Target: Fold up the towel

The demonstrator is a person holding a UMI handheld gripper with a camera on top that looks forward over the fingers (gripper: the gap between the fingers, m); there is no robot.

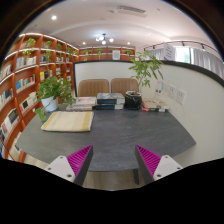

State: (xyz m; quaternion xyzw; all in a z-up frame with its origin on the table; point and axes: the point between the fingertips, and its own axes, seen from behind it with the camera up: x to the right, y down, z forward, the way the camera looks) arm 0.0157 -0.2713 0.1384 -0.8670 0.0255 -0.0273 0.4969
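Note:
A tan towel (68, 121) lies flat on the grey table (120, 135), at the far left side, well beyond my fingers. My gripper (112, 160) hovers over the table's near edge. Its fingers are wide apart, with nothing between the magenta pads (80, 157). The right pad (148, 157) also shows. The towel is apart from both fingers.
A potted plant (52, 92) stands behind the towel at the table's left. A taller plant (146, 68) and dark objects (132, 100) sit at the far end by two chairs (108, 87). Bookshelves (25, 75) line the left wall.

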